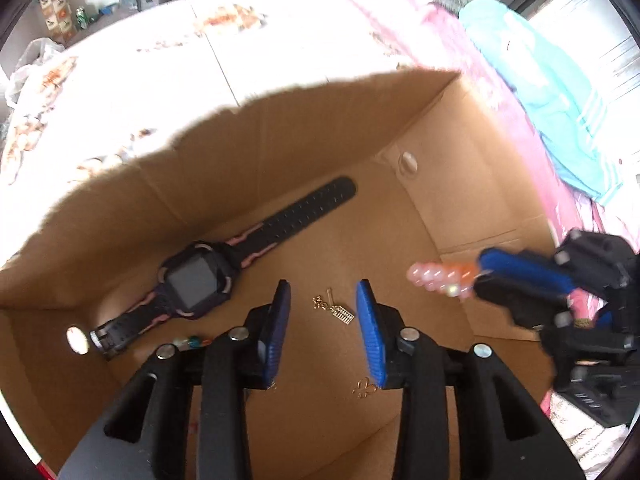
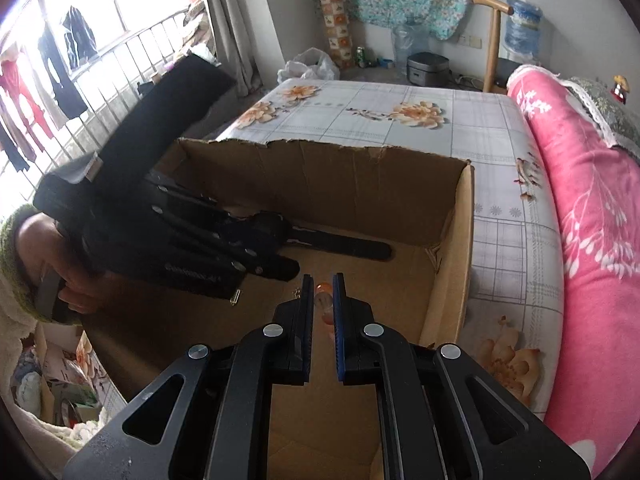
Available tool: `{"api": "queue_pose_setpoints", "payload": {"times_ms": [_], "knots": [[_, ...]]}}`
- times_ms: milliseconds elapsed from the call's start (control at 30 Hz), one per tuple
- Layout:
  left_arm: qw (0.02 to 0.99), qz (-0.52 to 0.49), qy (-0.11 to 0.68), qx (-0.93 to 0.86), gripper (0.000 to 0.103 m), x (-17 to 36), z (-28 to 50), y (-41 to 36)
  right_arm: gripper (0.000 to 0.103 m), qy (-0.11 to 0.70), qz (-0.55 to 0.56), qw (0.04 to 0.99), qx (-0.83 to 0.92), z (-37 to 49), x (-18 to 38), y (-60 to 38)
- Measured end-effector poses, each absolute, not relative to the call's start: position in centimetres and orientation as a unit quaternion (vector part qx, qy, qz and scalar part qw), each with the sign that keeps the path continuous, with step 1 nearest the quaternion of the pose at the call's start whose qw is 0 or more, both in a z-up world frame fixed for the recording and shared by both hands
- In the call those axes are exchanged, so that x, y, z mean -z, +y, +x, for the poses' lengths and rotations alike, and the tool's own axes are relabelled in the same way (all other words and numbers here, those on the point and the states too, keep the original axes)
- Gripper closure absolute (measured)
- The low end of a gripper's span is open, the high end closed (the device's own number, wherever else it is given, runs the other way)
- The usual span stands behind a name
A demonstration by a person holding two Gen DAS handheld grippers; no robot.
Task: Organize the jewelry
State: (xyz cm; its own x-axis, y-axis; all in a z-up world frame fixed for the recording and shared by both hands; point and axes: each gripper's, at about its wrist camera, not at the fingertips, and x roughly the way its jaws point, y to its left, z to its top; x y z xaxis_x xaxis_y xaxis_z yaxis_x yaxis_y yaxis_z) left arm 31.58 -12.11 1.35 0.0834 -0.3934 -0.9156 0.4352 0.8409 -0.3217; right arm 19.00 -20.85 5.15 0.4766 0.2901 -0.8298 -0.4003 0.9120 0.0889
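Observation:
A cardboard box (image 1: 460, 184) lies on the bed. In it lie a black and pink smartwatch (image 1: 200, 280), a gold pendant with chain (image 1: 334, 310), a small gold clasp piece (image 1: 363, 388) and a beaded piece (image 1: 192, 342) by the left finger. My left gripper (image 1: 324, 292) is open and empty, its fingers on either side of the gold pendant. My right gripper (image 2: 322, 280) is shut on a pink and orange bead bracelet (image 2: 323, 300), held over the box; it also shows in the left wrist view (image 1: 440, 278).
The box wall (image 2: 320, 184) stands on a floral bedsheet (image 2: 400, 112). A pink blanket (image 2: 592, 220) lies on the right, with a teal garment (image 1: 552, 92) on it. The left gripper (image 2: 160, 232) reaches into the box from the left.

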Motion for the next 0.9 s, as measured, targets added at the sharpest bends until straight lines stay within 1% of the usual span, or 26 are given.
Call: {"api": "queue_pose_setpoints", "payload": {"times_ms": [167,267,400,567,600,633,700,767,800,833,867,900], "knots": [[0.755,0.01,0.591,0.286,0.068,-3.9,30.2,-10.3,0.095,0.479,-0.095,0.851,-0.194,18.3,-4.9,-19.8],[0.763,0.009,0.577,0.293,0.067,-5.4,28.7,-9.6,0.095,0.481,-0.094,0.851,-0.19,17.6,-5.3,-19.8],[0.775,0.014,0.556,0.3,0.067,-7.3,25.8,-8.9,0.093,0.467,-0.081,0.861,-0.187,15.9,-7.0,-20.0],[0.809,0.009,0.495,0.316,0.065,-10.6,21.4,-8.1,0.092,0.427,-0.06,0.883,-0.188,12.4,-10.5,-20.5],[0.817,0.008,0.478,0.323,0.064,-11.5,19.8,-7.7,0.09,0.416,-0.051,0.888,-0.19,11.3,-11.3,-20.7],[0.826,0.006,0.459,0.327,0.061,-12.1,18.1,-7.1,0.083,0.406,-0.044,0.892,-0.192,10.5,-11.9,-20.9],[0.843,0.01,0.424,0.331,0.056,-13.0,14.9,-6.2,0.076,0.377,-0.023,0.905,-0.196,7.7,-13.3,-21.4],[0.859,0.013,0.393,0.327,0.047,-13.3,11.7,-5.4,0.073,0.355,-0.005,0.913,-0.203,5.4,-14.0,-22.0],[0.863,0.013,0.385,0.327,0.044,-13.3,10.7,-4.9,0.069,0.347,0.007,0.915,-0.205,4.1,-14.1,-22.3],[0.867,0.01,0.378,0.326,0.04,-13.1,9.4,-4.4,0.064,0.341,0.016,0.917,-0.206,3.3,-14.2,-22.5],[0.869,0.006,0.372,0.327,0.035,-12.7,8.0,-3.8,0.061,0.335,0.027,0.919,-0.207,2.2,-14.0,-22.6],[0.871,0.005,0.369,0.324,0.033,-12.1,6.8,-3.4,0.057,0.331,0.035,0.92,-0.205,1.5,-13.8,-22.7]]}}
